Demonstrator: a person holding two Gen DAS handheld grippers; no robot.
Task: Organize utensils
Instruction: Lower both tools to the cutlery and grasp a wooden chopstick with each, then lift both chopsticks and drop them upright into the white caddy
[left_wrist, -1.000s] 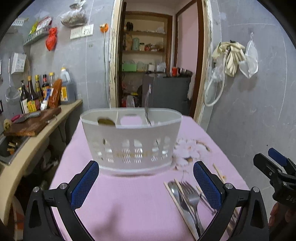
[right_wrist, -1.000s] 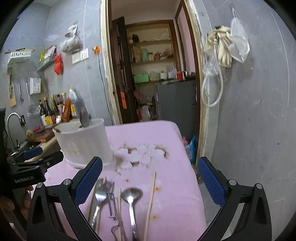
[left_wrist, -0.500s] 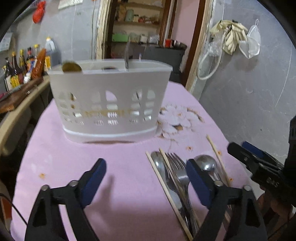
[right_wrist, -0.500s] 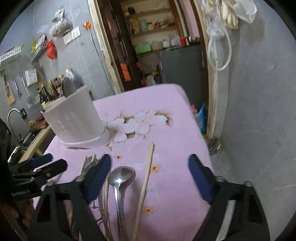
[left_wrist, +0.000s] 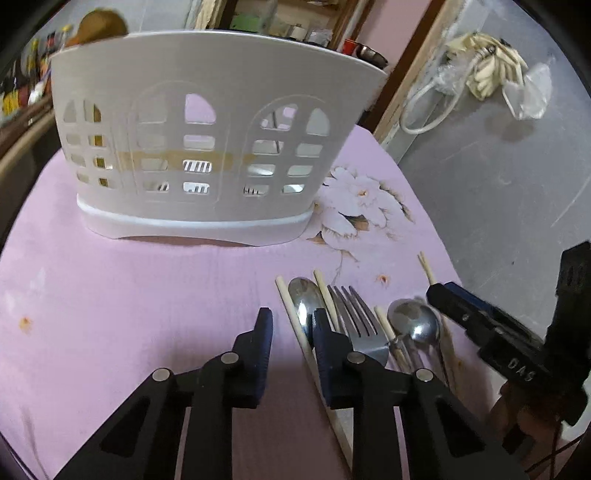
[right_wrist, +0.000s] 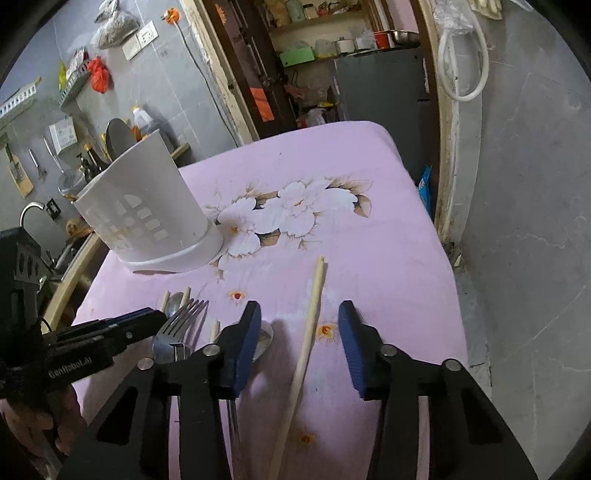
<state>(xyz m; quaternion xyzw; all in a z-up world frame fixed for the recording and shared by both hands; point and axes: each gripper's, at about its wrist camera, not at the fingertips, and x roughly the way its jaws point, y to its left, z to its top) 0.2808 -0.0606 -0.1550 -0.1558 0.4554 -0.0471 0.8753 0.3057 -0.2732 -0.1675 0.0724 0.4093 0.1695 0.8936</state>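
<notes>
The utensils lay side by side on the pink tablecloth (left_wrist: 129, 295) in front of the white caddy (left_wrist: 207, 147): fork (left_wrist: 360, 317), two spoons, chopsticks. The left gripper (left_wrist: 291, 325) had just been closing, jaws narrow around the leftmost chopstick (left_wrist: 291, 314) but not visibly pinching it. The right gripper (right_wrist: 297, 328) was closing too, still apart around a lone chopstick (right_wrist: 310, 325).

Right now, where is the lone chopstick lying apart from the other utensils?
In the right wrist view the lone chopstick lies on the pink tablecloth between the right gripper's fingers, right of the spoon.
</notes>
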